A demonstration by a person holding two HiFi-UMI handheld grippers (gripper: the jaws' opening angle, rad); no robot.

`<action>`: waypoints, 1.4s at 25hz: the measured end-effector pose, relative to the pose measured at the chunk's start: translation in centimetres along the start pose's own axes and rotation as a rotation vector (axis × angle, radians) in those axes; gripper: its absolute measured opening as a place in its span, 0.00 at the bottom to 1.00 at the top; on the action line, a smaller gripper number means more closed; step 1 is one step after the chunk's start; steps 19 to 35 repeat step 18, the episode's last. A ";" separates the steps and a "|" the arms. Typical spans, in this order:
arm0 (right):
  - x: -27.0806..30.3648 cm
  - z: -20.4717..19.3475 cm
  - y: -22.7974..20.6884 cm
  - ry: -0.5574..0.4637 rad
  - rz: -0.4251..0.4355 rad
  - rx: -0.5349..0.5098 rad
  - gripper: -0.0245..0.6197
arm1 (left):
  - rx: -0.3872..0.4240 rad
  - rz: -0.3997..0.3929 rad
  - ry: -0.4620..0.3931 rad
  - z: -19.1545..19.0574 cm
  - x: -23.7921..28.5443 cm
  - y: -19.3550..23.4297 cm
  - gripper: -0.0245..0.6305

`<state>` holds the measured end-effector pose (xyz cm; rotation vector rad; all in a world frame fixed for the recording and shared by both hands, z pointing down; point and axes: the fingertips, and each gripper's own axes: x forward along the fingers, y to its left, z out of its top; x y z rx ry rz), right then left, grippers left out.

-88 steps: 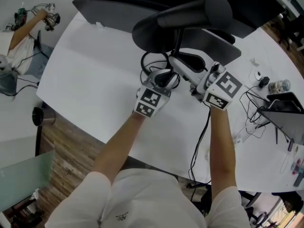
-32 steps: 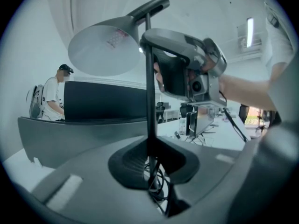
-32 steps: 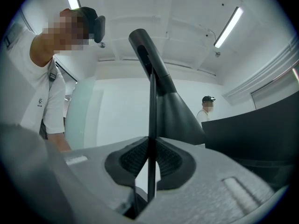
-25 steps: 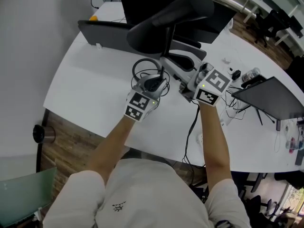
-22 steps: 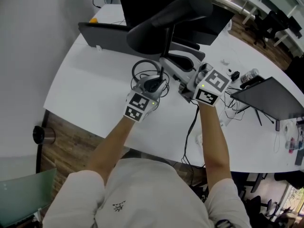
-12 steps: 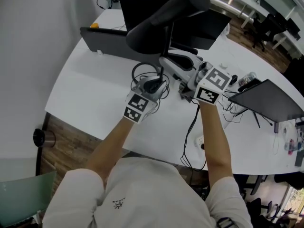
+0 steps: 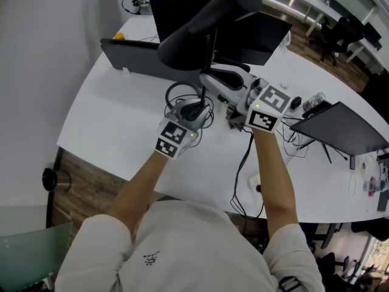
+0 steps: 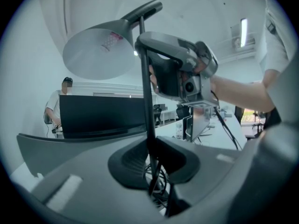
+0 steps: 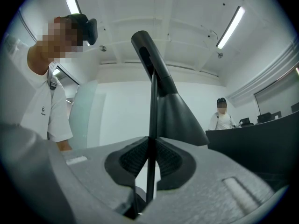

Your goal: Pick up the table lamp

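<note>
The black table lamp has a cone shade [image 7: 203, 26] over a thin stem [image 7: 210, 56]. In the head view my left gripper [image 7: 193, 107] and right gripper [image 7: 236, 104] meet at the lower stem from either side, above the white table [image 7: 109, 120]. The left gripper view has the stem [image 8: 146, 120] running between the pads, with the left gripper [image 8: 152, 166] shut on it, the shade [image 8: 99, 51] above and the right gripper [image 8: 183, 73] opposite. In the right gripper view the right gripper [image 9: 150, 164] is shut on the stem [image 9: 153, 120], under the shade [image 9: 180, 118]. The lamp's base is hidden.
Coiled black cable [image 7: 184, 94] lies under the grippers, and a cord [image 7: 245, 163] hangs over the near table edge. A dark monitor [image 7: 182, 14] and a dark slab [image 7: 137, 52] stand behind the lamp. A laptop [image 7: 343, 129] and a bottle [image 7: 316, 100] sit at the right.
Both grippers have risen a little with the lamp held between them; the shade stands higher in the head view. The grips look unchanged.
</note>
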<state>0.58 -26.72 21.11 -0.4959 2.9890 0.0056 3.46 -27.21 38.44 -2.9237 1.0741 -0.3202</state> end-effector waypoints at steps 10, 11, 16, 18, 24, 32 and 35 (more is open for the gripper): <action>0.0 -0.9 -0.2 0.010 -0.005 0.010 0.10 | -0.011 -0.008 0.021 -1.1 0.2 -0.2 0.12; 0.0 -0.9 -0.2 0.009 -0.006 0.011 0.10 | -0.011 -0.009 0.020 -1.1 0.2 -0.2 0.12; -0.1 -0.9 -0.5 0.006 -0.008 0.010 0.10 | -0.012 -0.012 0.028 -1.0 0.5 0.0 0.12; -0.1 -1.0 -0.7 0.007 -0.009 0.009 0.10 | -0.009 -0.012 0.034 -1.2 0.6 0.2 0.12; -0.1 -1.0 -0.7 0.007 -0.009 0.009 0.10 | -0.009 -0.012 0.034 -1.2 0.6 0.2 0.12; -0.1 -1.0 -0.7 0.007 -0.009 0.009 0.10 | -0.009 -0.012 0.034 -1.2 0.6 0.2 0.12; -0.1 -1.0 -0.7 0.007 -0.009 0.009 0.10 | -0.009 -0.012 0.034 -1.2 0.6 0.2 0.12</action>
